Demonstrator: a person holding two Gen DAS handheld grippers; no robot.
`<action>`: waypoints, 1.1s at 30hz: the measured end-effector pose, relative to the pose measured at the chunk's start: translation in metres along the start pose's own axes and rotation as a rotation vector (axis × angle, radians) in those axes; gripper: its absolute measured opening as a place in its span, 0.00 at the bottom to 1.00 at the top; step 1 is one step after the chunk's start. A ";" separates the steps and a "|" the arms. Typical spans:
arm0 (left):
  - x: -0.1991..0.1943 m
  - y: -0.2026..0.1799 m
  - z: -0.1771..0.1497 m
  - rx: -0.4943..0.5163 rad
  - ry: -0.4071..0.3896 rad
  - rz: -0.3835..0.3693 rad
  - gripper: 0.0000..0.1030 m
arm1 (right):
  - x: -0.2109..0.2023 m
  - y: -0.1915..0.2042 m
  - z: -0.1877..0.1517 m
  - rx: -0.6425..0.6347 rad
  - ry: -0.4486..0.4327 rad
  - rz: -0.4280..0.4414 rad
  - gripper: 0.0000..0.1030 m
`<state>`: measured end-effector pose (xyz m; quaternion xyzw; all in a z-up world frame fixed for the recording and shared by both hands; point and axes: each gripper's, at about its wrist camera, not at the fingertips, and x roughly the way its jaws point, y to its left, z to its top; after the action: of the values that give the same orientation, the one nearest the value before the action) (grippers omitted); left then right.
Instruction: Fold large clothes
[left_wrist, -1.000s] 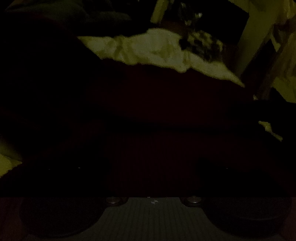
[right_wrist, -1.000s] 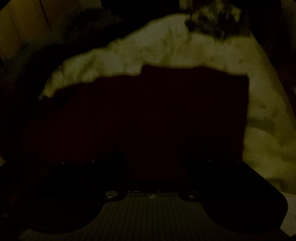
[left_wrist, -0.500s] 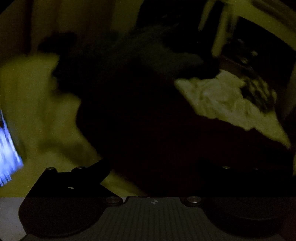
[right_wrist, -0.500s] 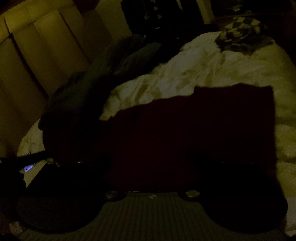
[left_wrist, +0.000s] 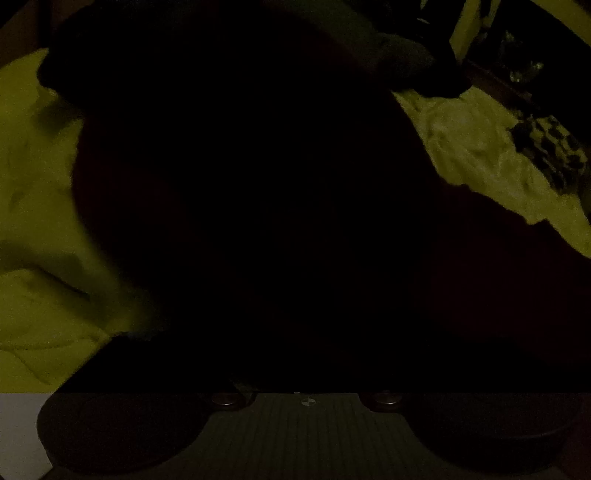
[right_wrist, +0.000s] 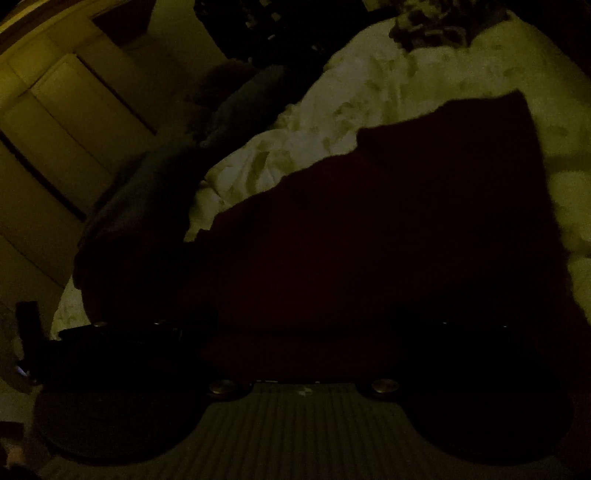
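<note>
Garment: dark red cloth (right_wrist: 406, 229) lies spread flat on the pale bed (right_wrist: 369, 85), ready for folding.
Right gripper (right_wrist: 303, 325): jaws just opened wide, nothing visibly held.
Left gripper (left_wrist: 306, 354): jaws too dark to tell.

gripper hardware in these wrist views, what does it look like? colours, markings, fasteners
Very dim. The right gripper has a grey ribbed base plate with a small centre mark, two round metal fasteners and dark rounded lobes on either side. The left gripper looks the same. Fingers read only as black blocks; no sleeves or cables visible.
</note>
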<state>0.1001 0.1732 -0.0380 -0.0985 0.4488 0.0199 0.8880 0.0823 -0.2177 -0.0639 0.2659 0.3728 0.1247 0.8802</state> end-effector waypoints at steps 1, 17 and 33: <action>0.000 0.002 0.000 -0.016 0.009 -0.006 0.92 | 0.000 0.001 0.000 -0.002 0.001 -0.002 0.96; -0.211 0.075 0.089 -0.224 -0.583 -0.026 0.54 | 0.000 0.001 0.002 -0.017 -0.012 0.003 0.96; -0.163 -0.066 0.067 -0.006 -0.331 -0.394 0.57 | -0.009 -0.011 0.008 0.005 -0.054 -0.012 0.96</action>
<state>0.0642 0.1305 0.1413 -0.1821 0.2692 -0.1365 0.9358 0.0825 -0.2332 -0.0598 0.2693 0.3508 0.1111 0.8900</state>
